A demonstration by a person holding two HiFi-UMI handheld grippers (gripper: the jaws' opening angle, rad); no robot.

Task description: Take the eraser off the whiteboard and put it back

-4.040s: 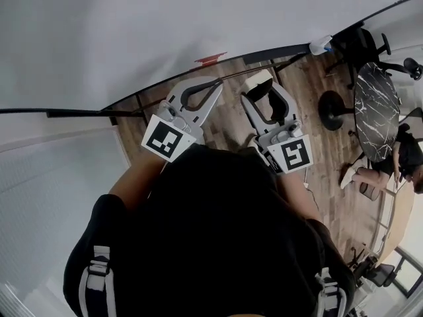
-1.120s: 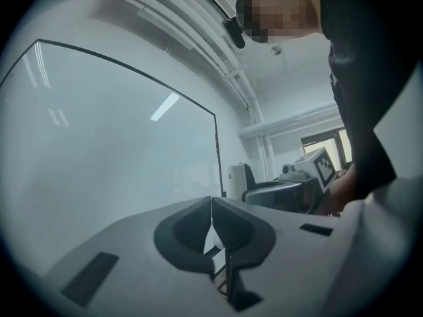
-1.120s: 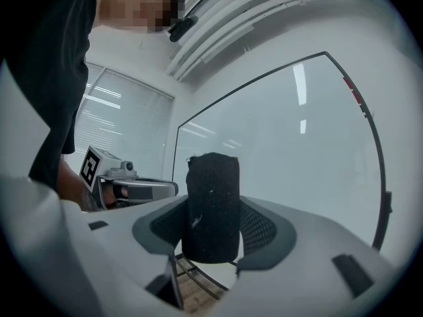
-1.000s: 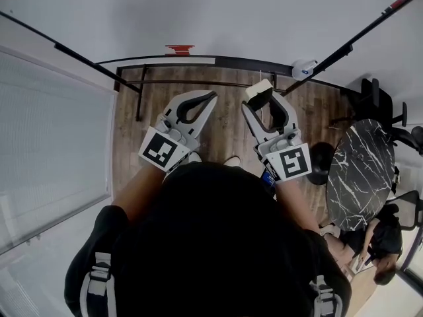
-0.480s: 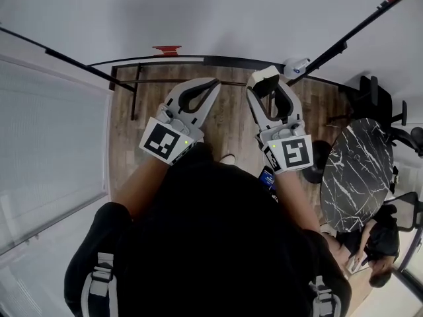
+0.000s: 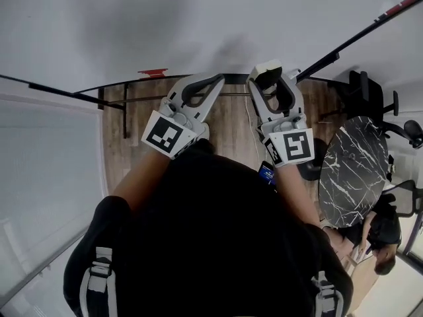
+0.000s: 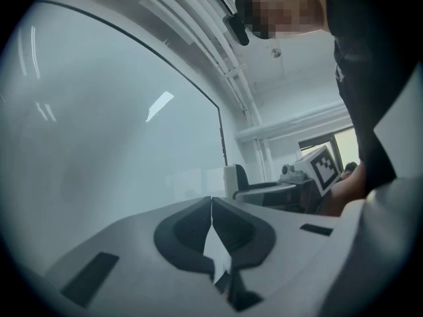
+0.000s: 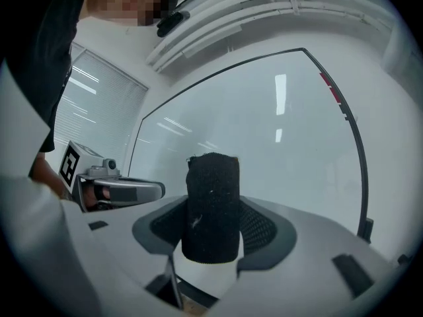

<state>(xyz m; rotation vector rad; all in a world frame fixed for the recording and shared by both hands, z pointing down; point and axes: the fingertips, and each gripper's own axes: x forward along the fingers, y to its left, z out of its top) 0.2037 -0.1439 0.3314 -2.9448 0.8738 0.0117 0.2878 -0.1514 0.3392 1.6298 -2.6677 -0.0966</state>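
Observation:
The whiteboard fills the top of the head view, and both grippers point level at it. My right gripper is shut on the eraser, a white block with black felt, which sits close to the board's lower frame. In the right gripper view the black felt of the eraser stands upright between the jaws of my right gripper, facing the whiteboard. My left gripper is shut with nothing in it; its jaws meet tip to tip before the whiteboard.
A red item rests on the board's bottom rail. Below is wood floor. At the right are a black marble round table, a black office chair and a seated person. A pale panel is at the left.
Both grippers have moved forward toward the whiteboard, and their tips now reach its lower frame. The eraser stays in the right gripper. The left gripper stays shut.

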